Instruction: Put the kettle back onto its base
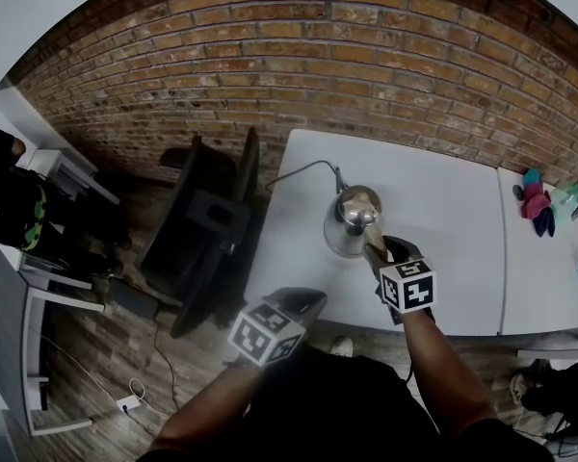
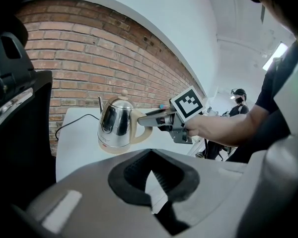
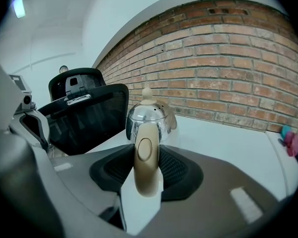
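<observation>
A shiny steel kettle (image 1: 354,219) (image 2: 115,123) (image 3: 148,119) with a beige handle (image 3: 146,155) stands on the white table (image 1: 443,219). A beige base (image 2: 111,148) shows right under it, and whether kettle and base touch I cannot tell. A black cord (image 1: 299,167) runs off from it to the table's left edge. My right gripper (image 1: 374,248) (image 2: 144,119) (image 3: 146,167) is shut on the handle, one pad on each side. My left gripper (image 1: 303,302) (image 2: 151,182) hangs at the table's front left corner, short of the kettle, open by a narrow gap and holding nothing.
A black office chair (image 1: 207,224) (image 3: 84,113) stands against the table's left side, in front of the brick wall (image 1: 366,56). A second table (image 1: 549,277) to the right holds small coloured items (image 1: 538,205). A person (image 2: 237,100) stands far off.
</observation>
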`<act>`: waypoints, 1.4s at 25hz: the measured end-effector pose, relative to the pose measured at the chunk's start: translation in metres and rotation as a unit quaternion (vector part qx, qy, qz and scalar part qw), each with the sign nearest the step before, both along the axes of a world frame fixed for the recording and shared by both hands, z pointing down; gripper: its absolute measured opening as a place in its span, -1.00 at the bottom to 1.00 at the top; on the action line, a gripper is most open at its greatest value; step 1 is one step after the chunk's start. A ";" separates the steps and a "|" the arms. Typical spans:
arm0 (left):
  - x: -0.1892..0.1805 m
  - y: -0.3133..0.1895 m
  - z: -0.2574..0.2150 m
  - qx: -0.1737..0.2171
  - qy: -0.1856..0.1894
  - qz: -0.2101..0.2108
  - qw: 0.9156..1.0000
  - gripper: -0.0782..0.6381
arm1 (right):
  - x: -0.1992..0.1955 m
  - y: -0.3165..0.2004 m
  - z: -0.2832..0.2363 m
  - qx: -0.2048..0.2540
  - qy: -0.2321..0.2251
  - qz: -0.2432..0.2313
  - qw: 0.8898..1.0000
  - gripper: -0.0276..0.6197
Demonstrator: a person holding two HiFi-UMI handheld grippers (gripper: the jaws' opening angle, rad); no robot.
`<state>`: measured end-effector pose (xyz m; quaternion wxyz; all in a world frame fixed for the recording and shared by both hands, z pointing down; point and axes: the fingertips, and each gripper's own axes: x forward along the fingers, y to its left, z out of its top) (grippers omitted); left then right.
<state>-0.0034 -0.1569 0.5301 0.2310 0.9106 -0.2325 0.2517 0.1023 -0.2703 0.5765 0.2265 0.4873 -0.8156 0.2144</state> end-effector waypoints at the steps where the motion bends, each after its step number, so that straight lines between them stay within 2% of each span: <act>1: 0.001 0.001 0.000 0.000 0.000 -0.001 1.000 -0.78 | 0.001 0.002 0.000 0.001 0.000 0.000 1.000 -0.36; 10: 0.008 0.015 0.003 0.002 0.002 -0.010 1.000 -0.78 | 0.012 0.025 -0.007 0.014 -0.011 -0.001 1.000 -0.45; 13: 0.012 0.020 0.003 0.001 -0.001 -0.015 1.000 -0.78 | 0.018 0.035 -0.009 0.018 -0.019 -0.003 1.000 -0.57; 18: 0.014 0.031 0.001 0.001 0.007 -0.031 0.999 -0.78 | 0.020 0.059 -0.019 0.031 -0.062 -0.011 0.998 -0.83; 25: 0.010 0.052 -0.004 -0.006 0.017 -0.034 0.999 -0.78 | -0.001 0.118 -0.038 0.042 -0.111 -0.054 0.991 -0.83; 30: 0.005 0.055 -0.010 0.003 0.018 -0.015 1.000 -0.78 | -0.020 0.146 -0.054 0.054 -0.121 -0.066 0.989 -0.84; 35: 0.002 0.063 -0.023 0.014 0.030 0.024 0.999 -0.78 | -0.036 0.165 -0.063 0.050 -0.130 -0.046 0.989 -0.84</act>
